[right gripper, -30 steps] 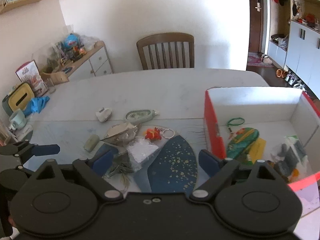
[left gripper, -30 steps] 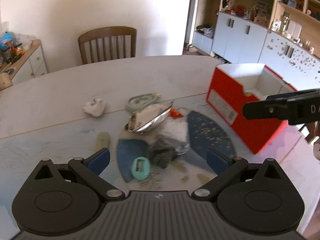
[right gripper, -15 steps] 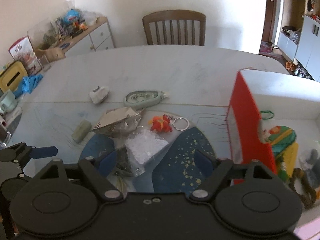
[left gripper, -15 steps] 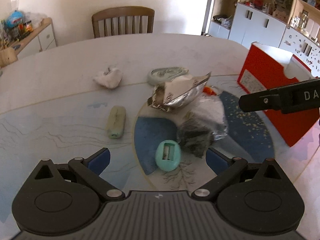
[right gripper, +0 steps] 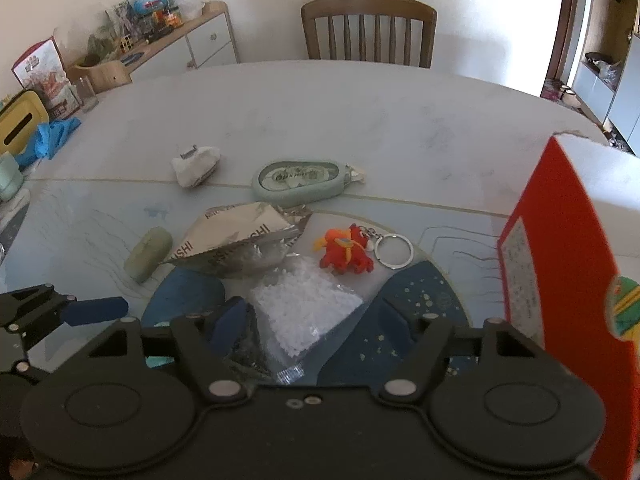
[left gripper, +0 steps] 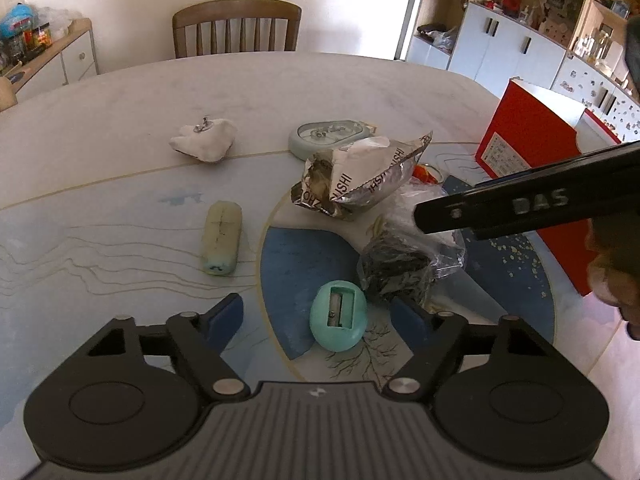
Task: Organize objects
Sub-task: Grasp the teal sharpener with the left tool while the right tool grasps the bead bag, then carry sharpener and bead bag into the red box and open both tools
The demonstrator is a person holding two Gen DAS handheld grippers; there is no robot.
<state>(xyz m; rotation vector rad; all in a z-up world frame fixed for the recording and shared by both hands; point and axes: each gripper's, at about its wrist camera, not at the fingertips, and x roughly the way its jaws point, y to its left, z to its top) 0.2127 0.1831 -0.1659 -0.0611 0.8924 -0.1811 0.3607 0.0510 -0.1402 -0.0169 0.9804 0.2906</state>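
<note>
A teal pencil sharpener [left gripper: 339,316] lies on the table mat between the fingers of my left gripper [left gripper: 316,316]. Its jaws are closing and the pads stand clear of it. My right gripper [right gripper: 312,318] hangs over a clear bag of white pellets [right gripper: 304,312], which lies between its closing jaws; the pads do not press on it. A dark crumpled bag [left gripper: 396,268] sits beside the sharpener. Further back lie a foil packet [left gripper: 360,176], a correction-tape dispenser [right gripper: 300,180], a green eraser [left gripper: 221,236], a white lump [left gripper: 204,142] and a red-orange keychain [right gripper: 344,250].
A red box [right gripper: 560,280] with white inside stands at the right, close to my right gripper. One of the right gripper's fingers [left gripper: 520,204] crosses the left wrist view. A wooden chair [right gripper: 368,32] stands behind the table, with a cluttered sideboard [right gripper: 160,40] at left.
Both grippers have come down closer to the table and their jaws have narrowed. The right gripper has shifted left, away from the red box, over the pellet bag.
</note>
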